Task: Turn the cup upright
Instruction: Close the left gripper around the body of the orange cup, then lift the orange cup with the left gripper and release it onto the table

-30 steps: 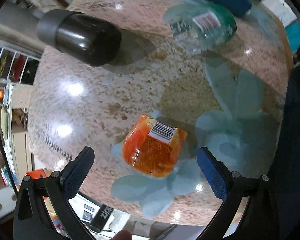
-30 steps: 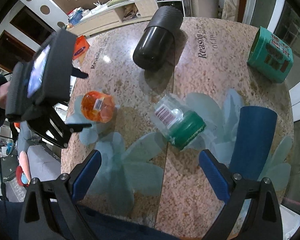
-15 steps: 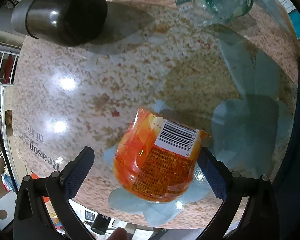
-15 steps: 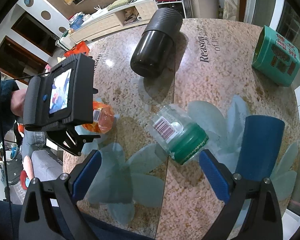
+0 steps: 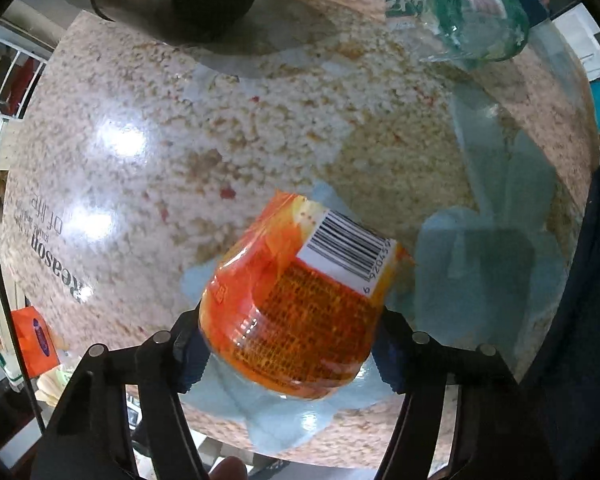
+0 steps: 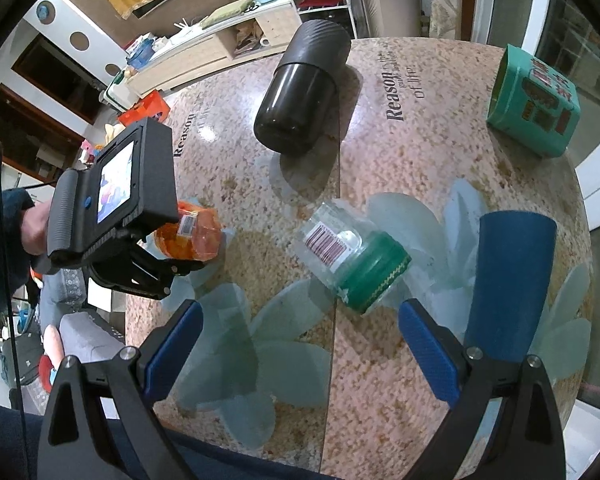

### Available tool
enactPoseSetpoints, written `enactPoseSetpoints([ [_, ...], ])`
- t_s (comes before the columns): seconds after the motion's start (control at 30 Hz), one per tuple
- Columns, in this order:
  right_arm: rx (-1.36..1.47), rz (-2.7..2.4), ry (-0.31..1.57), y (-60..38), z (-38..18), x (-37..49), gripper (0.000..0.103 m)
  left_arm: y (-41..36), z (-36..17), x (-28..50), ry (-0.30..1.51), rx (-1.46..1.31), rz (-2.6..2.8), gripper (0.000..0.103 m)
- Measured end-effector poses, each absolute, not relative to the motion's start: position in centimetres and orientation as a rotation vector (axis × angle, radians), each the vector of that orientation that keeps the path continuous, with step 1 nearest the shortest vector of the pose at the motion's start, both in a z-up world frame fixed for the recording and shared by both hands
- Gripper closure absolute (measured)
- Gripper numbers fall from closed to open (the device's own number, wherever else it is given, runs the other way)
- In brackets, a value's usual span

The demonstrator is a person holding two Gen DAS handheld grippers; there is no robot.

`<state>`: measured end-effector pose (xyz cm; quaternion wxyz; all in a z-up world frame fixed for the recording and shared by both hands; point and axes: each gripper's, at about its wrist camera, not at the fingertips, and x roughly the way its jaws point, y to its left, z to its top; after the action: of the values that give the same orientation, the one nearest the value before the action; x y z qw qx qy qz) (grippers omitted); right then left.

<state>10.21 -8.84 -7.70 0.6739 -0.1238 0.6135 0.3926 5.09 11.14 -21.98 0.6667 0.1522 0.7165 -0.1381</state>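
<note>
An orange plastic cup (image 5: 304,300) with a barcode label lies on its side on the speckled table (image 5: 260,128). My left gripper (image 5: 292,352) has its jaws against both sides of the cup's wide end, shut on it. In the right wrist view the cup (image 6: 192,236) shows at the left, partly hidden behind the left gripper's body (image 6: 112,192). My right gripper (image 6: 300,348) is open and empty above the table's near edge.
A black cylinder (image 6: 300,92) lies on its side at the back. A clear jar with a green lid (image 6: 352,260) lies in the middle. A blue cup (image 6: 508,280) lies at the right. A teal box (image 6: 536,100) stands far right.
My left gripper moved forward over the orange cup and closed its jaws on it. The right gripper stayed open and barely moved.
</note>
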Motion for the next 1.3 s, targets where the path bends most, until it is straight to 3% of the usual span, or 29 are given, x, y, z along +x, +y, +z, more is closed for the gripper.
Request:
enactPoseSetpoints([
  [0.4, -0.229, 0.82, 1.329, -10.1, -5.4, 8.4, 0.005, 10.2, -14.9, 2.2, 1.467, 0.169, -0.201, 0.032],
  [0.7, -0.204, 0.733, 1.288, -12.8, -3.4, 6.8, 0.004, 4.0, -12.0, -1.1, 1.387, -0.043, -0.117, 0.032],
  [1.3, -0.329, 0.774, 1.427, -17.8, -10.1, 8.1, 0.004, -3.3, -16.6, -0.7, 1.432, -0.396, 0.082, 0.032],
])
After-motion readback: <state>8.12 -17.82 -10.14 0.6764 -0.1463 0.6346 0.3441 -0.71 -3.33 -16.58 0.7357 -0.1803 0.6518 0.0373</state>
